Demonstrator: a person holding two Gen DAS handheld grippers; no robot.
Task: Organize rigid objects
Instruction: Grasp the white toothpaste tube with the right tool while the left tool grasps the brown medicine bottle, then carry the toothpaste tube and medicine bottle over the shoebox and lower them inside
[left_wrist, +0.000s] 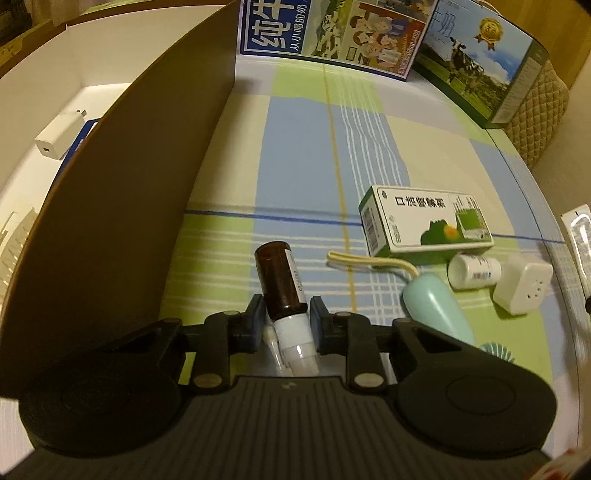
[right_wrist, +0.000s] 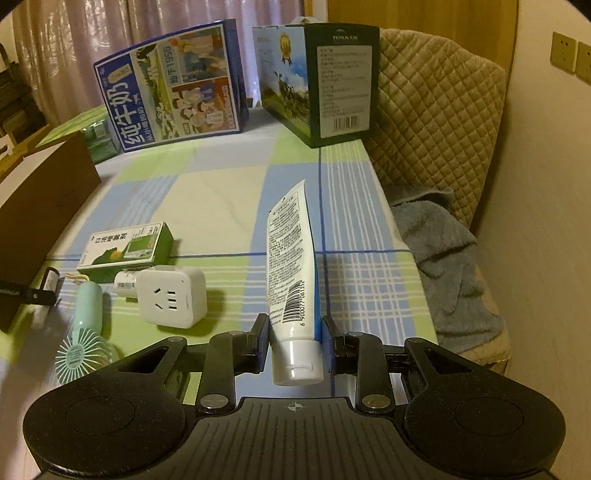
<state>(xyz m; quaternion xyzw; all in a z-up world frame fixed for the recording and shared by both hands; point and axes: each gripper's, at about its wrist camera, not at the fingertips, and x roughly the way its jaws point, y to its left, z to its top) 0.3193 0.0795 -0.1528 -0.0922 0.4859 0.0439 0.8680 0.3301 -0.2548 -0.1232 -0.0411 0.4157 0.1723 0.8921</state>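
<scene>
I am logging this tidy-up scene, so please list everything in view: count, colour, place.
Spray bottle: 1, brown, white cap, in left tool.
Tube: 1, white, in right tool.
Medicine box: 1, green-white, mid-table.
Small bottle: 1, white, beside box.
Socket adapter: 1, white, on cloth.
Handheld fan: 1, mint, near edge.
Milk cartons: 2, blue and green, far end.
Charger: 1, white, inside brown storage box.
Left tool, right tool: black, gripping.

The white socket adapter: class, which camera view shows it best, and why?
The right wrist view: the white socket adapter lies near the middle left with its socket holes facing the camera. The left wrist view catches it only at the far right edge, distorted, showing a side with small holes, beside the small white bottle.
</scene>
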